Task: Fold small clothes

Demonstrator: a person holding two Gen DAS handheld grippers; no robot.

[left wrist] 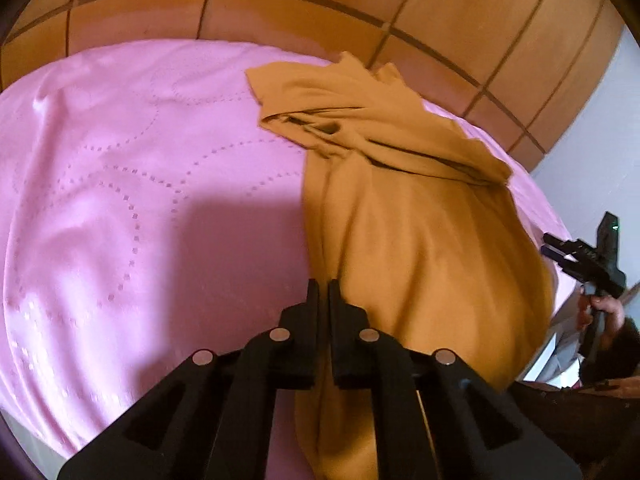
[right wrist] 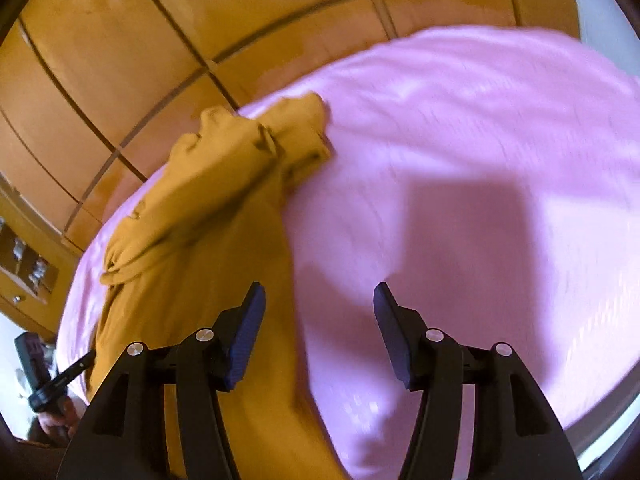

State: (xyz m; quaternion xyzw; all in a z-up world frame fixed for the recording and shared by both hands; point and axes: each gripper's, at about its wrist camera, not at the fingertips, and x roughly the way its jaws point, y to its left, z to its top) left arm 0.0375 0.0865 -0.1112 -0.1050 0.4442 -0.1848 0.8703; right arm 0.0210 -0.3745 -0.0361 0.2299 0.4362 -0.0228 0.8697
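So there was just one piece of clothing in play, a mustard-yellow garment (left wrist: 420, 216), lying rumpled on a pink bedspread (left wrist: 140, 184) with a dotted swirl pattern, and two grippers, one per hand. The garment sat along the right half of the spread in the left wrist view, stretched from the far edge back toward the camera, with its far end bunched into loose folds. The left gripper (left wrist: 323, 292) had its fingers pressed almost together, only a thin slit between them, right at the garment's left edge; couldn't tell whether any fabric was actually pinched in there. The right gripper (right wrist: 318, 300) was spread wide with nothing between its pads, hovering over the line where the yellow cloth met the bare pink, the garment mostly off to its left. That view was pretty motion-blurred. Behind the bed was a wooden panelled wall (left wrist: 320, 4) with dark grooves.
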